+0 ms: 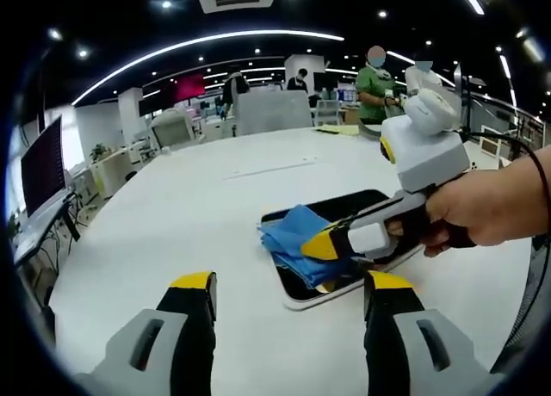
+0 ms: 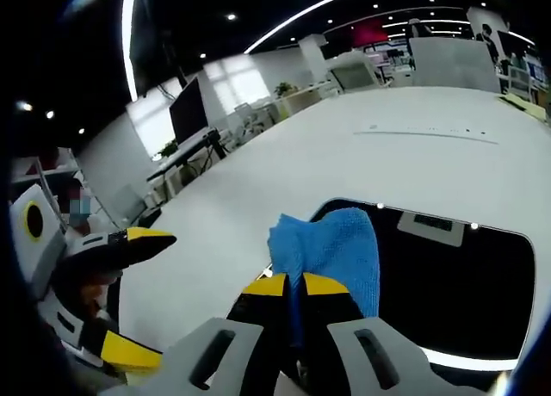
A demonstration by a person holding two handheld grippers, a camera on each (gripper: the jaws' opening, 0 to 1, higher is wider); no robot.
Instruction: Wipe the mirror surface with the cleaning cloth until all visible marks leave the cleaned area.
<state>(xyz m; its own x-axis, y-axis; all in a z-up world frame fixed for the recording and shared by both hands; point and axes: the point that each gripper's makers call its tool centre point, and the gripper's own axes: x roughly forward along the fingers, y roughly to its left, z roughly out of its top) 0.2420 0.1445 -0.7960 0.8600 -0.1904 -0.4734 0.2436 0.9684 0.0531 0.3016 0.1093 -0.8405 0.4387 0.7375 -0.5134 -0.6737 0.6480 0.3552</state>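
Two views, taken in turn.

Left gripper view: left gripper [image 1: 291, 303] hangs low over the white table [image 1: 172, 215], jaws spread wide w/ nothing between them, yellow tips up. Just ahead lies the mirror [image 1: 366, 202], a dark rounded rectangle w/ a pale rim, flat on the table. The blue cloth [image 1: 297, 237] sits bunched on the mirror's near-left part, spilling a bit past its left edge. Right gripper [image 1: 323, 245] comes in from the right, held by a hand [image 1: 482, 211], its yellow-tipped jaws pressed onto the cloth. Behind the table: office w/ desks, a monitor [image 1: 43, 168] at left, a chair [image 1: 271, 110] at the far edge, people standing in the bkgd.

Right gripper view: right gripper [image 2: 294, 286] rises from the bottom, jaws pinched together on the cloth [image 2: 331, 250], blue fabric squeezed in the thin gap between the yellow tips. The cloth fans out ahead of the tips over the mirror's [image 2: 465, 275] left corner; the rest of the glass is dark & reflects ceiling lights. Left gripper [image 2: 129, 241] enters at far left, off the mirror, one yellow-tipped jaw above and one lower down, well apart. Table [image 2: 413, 155] stretches away pale; monitors & desks beyond at upper left.
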